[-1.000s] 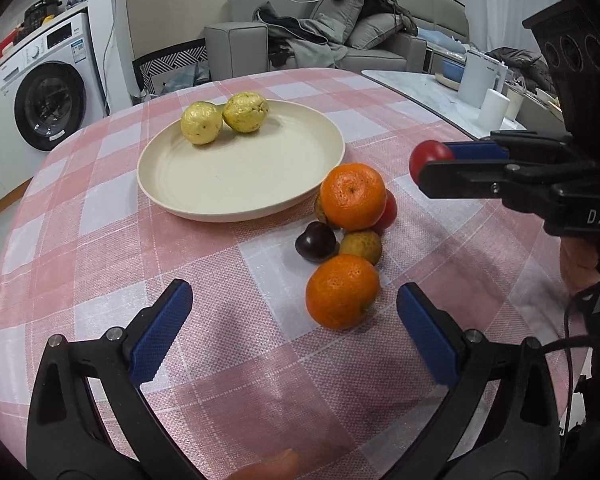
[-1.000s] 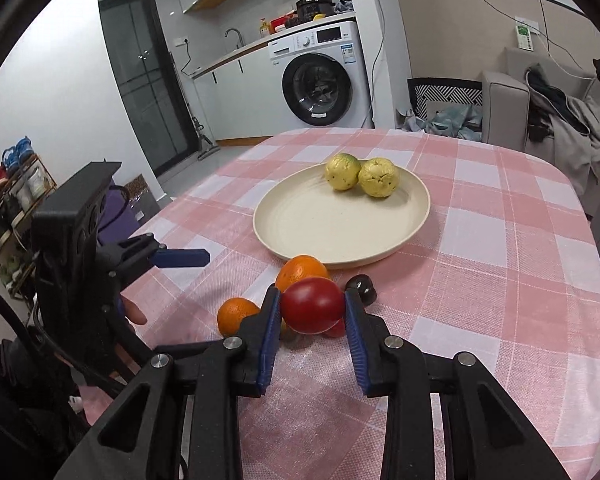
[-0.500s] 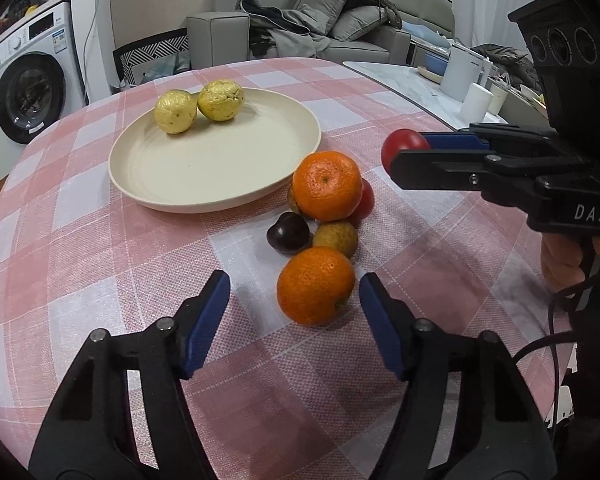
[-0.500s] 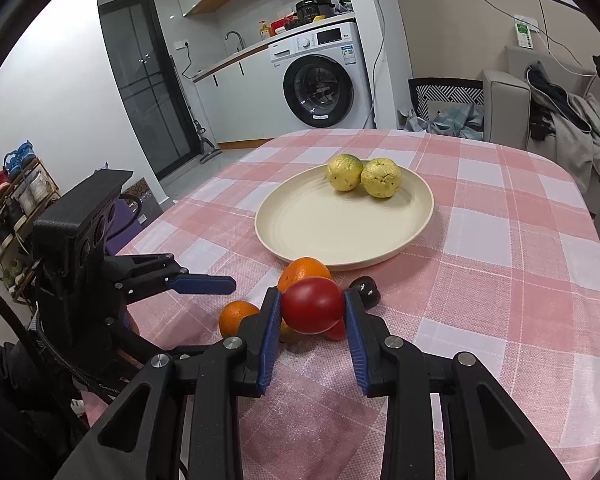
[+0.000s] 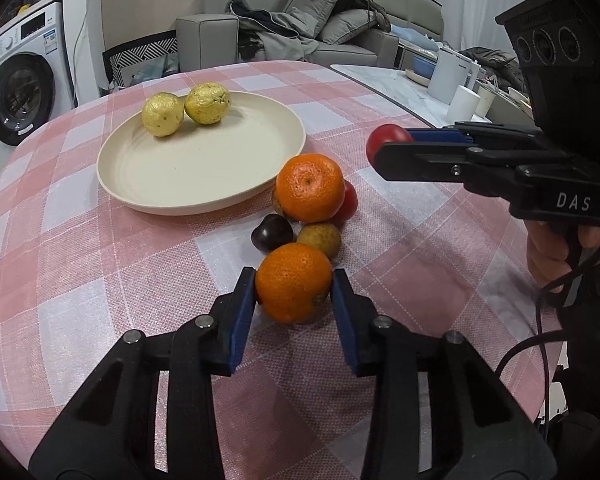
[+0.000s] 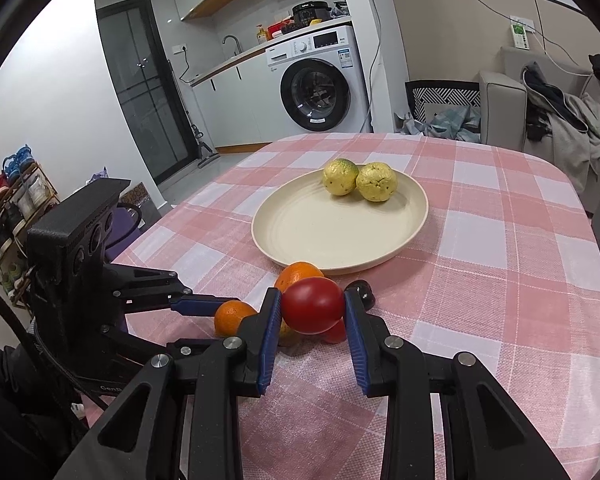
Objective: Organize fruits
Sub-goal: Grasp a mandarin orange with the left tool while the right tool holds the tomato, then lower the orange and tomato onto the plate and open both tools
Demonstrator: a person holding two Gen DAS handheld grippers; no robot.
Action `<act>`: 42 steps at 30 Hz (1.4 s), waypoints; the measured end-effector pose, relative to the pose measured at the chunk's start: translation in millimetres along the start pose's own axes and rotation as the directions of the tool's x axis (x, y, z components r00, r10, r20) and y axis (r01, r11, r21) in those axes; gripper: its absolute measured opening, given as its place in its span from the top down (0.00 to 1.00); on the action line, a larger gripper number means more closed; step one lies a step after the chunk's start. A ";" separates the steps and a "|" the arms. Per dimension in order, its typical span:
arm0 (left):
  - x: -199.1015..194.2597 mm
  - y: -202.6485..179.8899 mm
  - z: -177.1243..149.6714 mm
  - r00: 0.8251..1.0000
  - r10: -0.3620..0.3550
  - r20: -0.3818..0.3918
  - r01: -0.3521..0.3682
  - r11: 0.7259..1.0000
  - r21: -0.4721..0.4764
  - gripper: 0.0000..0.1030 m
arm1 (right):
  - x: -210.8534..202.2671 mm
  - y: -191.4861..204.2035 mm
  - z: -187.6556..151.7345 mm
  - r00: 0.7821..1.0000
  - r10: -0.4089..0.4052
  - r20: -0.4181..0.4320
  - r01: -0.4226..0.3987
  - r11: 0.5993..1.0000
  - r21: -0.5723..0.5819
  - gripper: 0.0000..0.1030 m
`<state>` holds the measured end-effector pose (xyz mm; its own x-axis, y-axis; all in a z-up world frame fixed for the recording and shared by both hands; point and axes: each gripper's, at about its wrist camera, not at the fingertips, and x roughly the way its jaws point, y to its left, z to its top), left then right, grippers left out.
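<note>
Oranges are firm and round; our left gripper (image 5: 294,294) has just closed onto the near orange (image 5: 293,282), pads at its sides. Our right gripper (image 6: 312,306) holds a smooth tomato (image 6: 312,305).

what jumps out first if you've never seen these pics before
The left gripper has just been closing, and its blue pads now press the near bright orange mandarin, at the front of a fruit cluster on the pink checked tablecloth. The right gripper holds a glossy red tomato above that cluster. Behind sits a cream round plate bearing two yellow knobbly fruits.
</note>
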<state>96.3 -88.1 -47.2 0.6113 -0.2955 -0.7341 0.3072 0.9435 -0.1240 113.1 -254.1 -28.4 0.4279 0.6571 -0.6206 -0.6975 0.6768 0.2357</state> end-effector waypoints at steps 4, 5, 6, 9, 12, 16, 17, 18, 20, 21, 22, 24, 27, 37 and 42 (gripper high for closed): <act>-7.1 3.5 0.8 1.000 -0.007 0.027 0.007 1.000 -0.014 0.67 | -2.6 -2.2 0.8 1.000 -0.006 0.015 0.005 1.000 0.008 0.69; -9.5 4.4 1.5 0.999 -0.008 0.037 0.008 1.000 -0.017 0.67 | -3.3 -2.9 1.1 1.000 -0.007 0.019 0.007 1.000 0.010 0.69; -11.5 5.3 2.0 0.999 -0.008 0.045 0.009 1.000 -0.019 0.67 | -3.7 -3.7 1.3 1.000 -0.006 0.021 0.006 1.000 0.013 0.69; -18.6 9.9 4.0 0.997 -0.007 0.076 0.010 0.999 -0.037 0.67 | -4.3 -4.8 1.8 0.999 -0.017 0.028 0.016 1.000 0.020 0.69; -25.2 14.0 4.7 0.995 0.001 0.104 0.004 0.999 -0.051 0.67 | -2.3 -7.9 2.0 0.998 -0.046 0.034 0.045 0.998 0.037 0.69; -34.2 19.3 6.4 0.989 0.009 0.146 0.001 0.997 -0.071 0.67 | 0.1 -11.2 2.1 0.998 -0.061 0.035 0.059 0.997 0.055 0.69; -35.9 20.7 6.6 0.988 0.012 0.156 0.000 0.997 -0.076 0.67 | 0.2 -12.0 2.1 0.997 -0.063 0.039 0.061 0.996 0.059 0.69; -38.2 22.0 6.7 0.986 0.016 0.167 -0.002 0.997 -0.082 0.67 | 0.2 -12.7 2.1 0.997 -0.068 0.044 0.065 0.996 0.064 0.69; -42.2 25.0 7.7 0.982 0.027 0.187 -0.009 0.996 -0.093 0.67 | 1.3 -14.2 2.4 0.996 -0.076 0.046 0.072 0.995 0.074 0.69; -44.1 26.0 8.0 0.980 0.030 0.194 -0.011 0.995 -0.097 0.67 | 1.5 -14.4 2.3 0.995 -0.082 0.048 0.078 0.994 0.077 0.69; -45.5 27.0 8.3 0.979 0.034 0.199 -0.014 0.995 -0.100 0.67 | 1.9 -14.6 2.3 0.995 -0.088 0.050 0.084 0.993 0.081 0.69; -46.7 29.5 8.7 0.978 0.045 0.203 -0.024 0.994 -0.106 0.67 | 1.5 -15.1 2.5 0.994 -0.094 0.058 0.089 0.992 0.091 0.69; -46.8 33.8 10.6 0.976 0.064 0.209 -0.039 0.992 -0.122 0.67 | 2.0 -14.3 3.8 0.992 -0.104 0.066 0.097 0.990 0.098 0.69; -45.0 47.8 25.6 0.964 0.131 0.231 -0.100 0.985 -0.141 0.67 | 8.3 -4.4 16.5 0.989 -0.122 0.087 0.115 0.990 0.083 0.69; -39.5 58.6 36.5 0.964 0.135 0.231 -0.098 0.982 -0.164 0.67 | 13.8 -8.3 27.5 0.989 -0.106 0.106 0.095 0.990 0.105 0.69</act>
<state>116.8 -26.6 -1.1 0.7989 -0.1922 -0.5699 0.1219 0.9797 -0.1594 140.6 -241.5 -18.4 0.5579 0.6128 -0.5597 -0.5890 0.7675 0.2531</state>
